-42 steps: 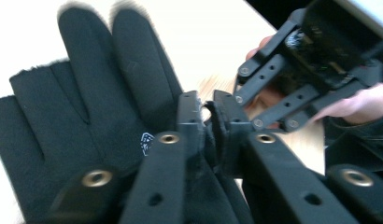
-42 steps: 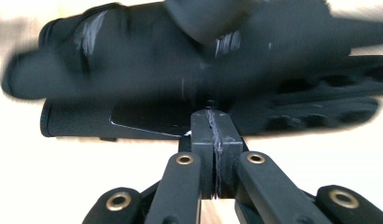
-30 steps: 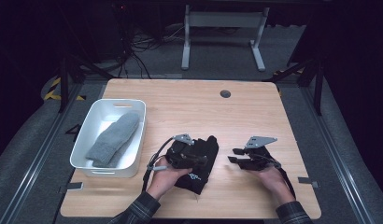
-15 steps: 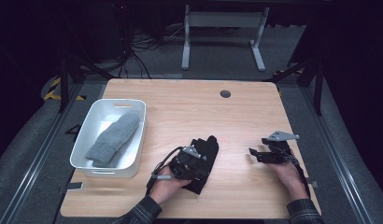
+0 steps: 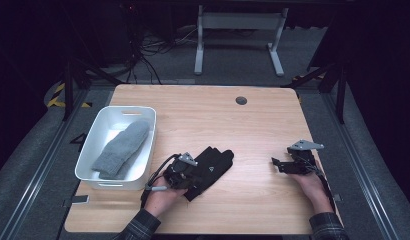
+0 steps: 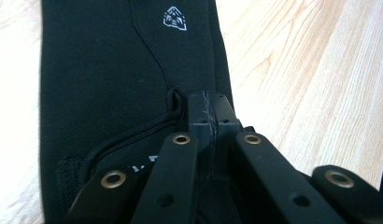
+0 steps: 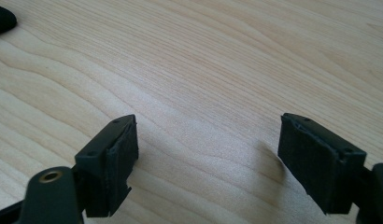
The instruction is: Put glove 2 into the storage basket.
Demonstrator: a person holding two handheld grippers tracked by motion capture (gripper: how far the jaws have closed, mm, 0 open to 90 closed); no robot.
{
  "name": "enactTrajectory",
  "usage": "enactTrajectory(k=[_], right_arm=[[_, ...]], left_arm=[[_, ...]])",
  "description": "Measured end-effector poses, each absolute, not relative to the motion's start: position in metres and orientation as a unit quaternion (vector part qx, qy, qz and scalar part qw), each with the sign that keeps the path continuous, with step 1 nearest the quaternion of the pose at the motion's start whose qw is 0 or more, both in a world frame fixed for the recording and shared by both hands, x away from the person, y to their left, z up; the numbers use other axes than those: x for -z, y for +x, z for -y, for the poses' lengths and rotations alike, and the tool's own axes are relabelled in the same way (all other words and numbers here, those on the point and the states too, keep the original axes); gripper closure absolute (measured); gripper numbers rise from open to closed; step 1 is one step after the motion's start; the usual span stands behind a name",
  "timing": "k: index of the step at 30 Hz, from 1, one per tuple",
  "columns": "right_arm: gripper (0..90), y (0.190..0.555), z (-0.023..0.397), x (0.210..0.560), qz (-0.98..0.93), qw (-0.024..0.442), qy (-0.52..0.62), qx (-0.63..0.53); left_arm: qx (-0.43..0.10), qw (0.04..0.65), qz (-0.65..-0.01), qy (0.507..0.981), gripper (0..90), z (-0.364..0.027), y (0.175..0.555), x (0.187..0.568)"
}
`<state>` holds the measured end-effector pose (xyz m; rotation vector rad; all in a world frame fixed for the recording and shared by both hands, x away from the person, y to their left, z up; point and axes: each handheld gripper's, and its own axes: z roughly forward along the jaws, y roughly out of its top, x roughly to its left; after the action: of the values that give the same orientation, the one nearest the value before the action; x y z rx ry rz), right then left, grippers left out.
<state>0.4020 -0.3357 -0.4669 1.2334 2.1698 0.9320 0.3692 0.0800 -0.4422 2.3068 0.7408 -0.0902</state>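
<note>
While the black fabric glove (image 5: pixel 209 169) lies flat on the light wooden table (image 5: pixel 203 115) near its front edge and a little left of centre, its near end is covered in the high view by the left gripper (image 5: pixel 185 172), which is held in the person's left hand (image 5: pixel 160 197). Seen in the left gripper view, the two black jaws are pressed together with nothing but a thin seam between the pads, and the glove (image 6: pixel 124 74), marked by a small white emblem (image 6: pixel 175 18), is spread directly beneath and beyond them; a fold of its cloth appears to be pinched at the tips, though this cannot be made out with certainty. Well apart to the right, the right gripper (image 5: pixel 285 166) is held low over bare wood near the table's right edge by the right hand (image 5: pixel 313 187). Its jaws have just been opening and are seen standing wide in the right gripper view (image 7: pixel 206 154), with only wood grain between them. A white rectangular plastic bin (image 5: pixel 145 112) stands just left of the glove, and a grey knitted mitten (image 5: pixel 120 149) is laid inside it. A small dark round grommet (image 5: pixel 241 100) is set into the far part of the table.
</note>
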Motion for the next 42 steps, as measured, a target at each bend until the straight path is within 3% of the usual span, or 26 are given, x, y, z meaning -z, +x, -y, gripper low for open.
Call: enactTrajectory(k=[4, 7, 8, 17, 22, 31, 42], right_arm=[[20.9, 0.402, 0.336, 0.467, -0.791, 0.233, 0.451, -0.341], [20.6, 0.403, 0.336, 0.467, -0.791, 0.228, 0.452, -0.342], [20.5, 0.403, 0.336, 0.467, -0.791, 0.225, 0.454, -0.343], [20.5, 0.403, 0.337, 0.467, -0.790, 0.221, 0.457, -0.343], [20.3, 0.403, 0.336, 0.467, -0.790, 0.220, 0.457, -0.344], [20.2, 0.403, 0.336, 0.467, -0.791, 0.220, 0.456, -0.344], [20.3, 0.403, 0.336, 0.467, -0.791, 0.219, 0.455, -0.345]], left_arm=[[0.015, 0.361, -0.281, 0.889, 77.8, -0.079, 0.369, 0.432], [-0.009, 0.364, -0.285, 0.887, 60.7, -0.077, 0.373, 0.427], [-0.017, 0.362, -0.285, 0.887, 51.2, -0.076, 0.375, 0.425], [-0.059, 0.352, -0.282, 0.890, 27.5, -0.058, 0.396, 0.428], [-0.065, 0.340, -0.287, 0.893, 20.6, -0.052, 0.402, 0.436], [-0.062, 0.309, -0.287, 0.905, 16.8, -0.047, 0.406, 0.449], [-0.056, 0.303, -0.294, 0.905, 19.6, -0.045, 0.405, 0.457]])
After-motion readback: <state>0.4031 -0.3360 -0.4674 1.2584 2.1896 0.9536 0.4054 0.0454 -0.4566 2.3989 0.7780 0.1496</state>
